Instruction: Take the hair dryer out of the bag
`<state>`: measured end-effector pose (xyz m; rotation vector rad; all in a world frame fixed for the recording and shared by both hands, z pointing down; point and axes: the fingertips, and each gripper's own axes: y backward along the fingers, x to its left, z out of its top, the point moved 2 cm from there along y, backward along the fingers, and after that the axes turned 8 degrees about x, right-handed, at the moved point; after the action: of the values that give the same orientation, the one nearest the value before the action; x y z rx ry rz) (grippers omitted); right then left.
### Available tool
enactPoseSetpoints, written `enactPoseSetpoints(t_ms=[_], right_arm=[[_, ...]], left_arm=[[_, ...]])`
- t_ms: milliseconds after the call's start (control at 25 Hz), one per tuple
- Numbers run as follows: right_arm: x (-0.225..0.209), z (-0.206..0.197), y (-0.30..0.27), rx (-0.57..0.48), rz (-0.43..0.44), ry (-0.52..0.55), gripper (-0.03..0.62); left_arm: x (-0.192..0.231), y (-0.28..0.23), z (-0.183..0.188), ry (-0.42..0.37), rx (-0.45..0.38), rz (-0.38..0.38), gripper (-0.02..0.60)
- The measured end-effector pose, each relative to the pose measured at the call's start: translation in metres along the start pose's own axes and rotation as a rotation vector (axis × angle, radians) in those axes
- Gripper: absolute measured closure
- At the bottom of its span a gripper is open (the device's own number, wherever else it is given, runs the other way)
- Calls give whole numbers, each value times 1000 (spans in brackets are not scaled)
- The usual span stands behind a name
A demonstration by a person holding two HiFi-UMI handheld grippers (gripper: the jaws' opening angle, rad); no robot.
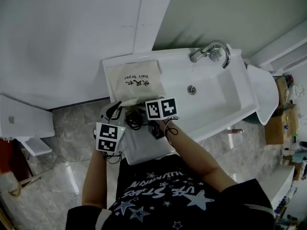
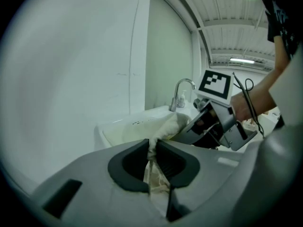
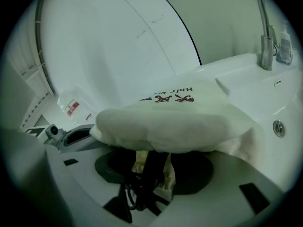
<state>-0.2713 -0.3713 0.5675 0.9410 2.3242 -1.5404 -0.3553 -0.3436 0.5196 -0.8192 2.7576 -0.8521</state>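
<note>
The hair dryer is not out yet: only a dark part of it and its black cord show at the mouth of the cream bag, which lies on the white bench beside the basin. The left tongs are clamped on the cloth at the bag's mouth, holding it up. The right tongs stand apart round that dark part under the flap, so I'd say the gripping and the pulling clear are still to come.
</note>
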Motion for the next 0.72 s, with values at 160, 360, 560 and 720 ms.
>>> enactPoseSetpoints(t_ms=[160,360,560,720], right_arm=[[-7,5,-16,43,-78,3,362],[-13,5,-36,97,-156,28,362],[-14,4,-45,113,-179,93,361],[-15,4,-46,145,-179,99,378]], left_arm=[[0,1,1,17,-16,-13,528],[3,1,1,31,-27,-30,528],[4,3,-4,45,-18,-29,528],[5,3,-6,41,-11,-15,528]])
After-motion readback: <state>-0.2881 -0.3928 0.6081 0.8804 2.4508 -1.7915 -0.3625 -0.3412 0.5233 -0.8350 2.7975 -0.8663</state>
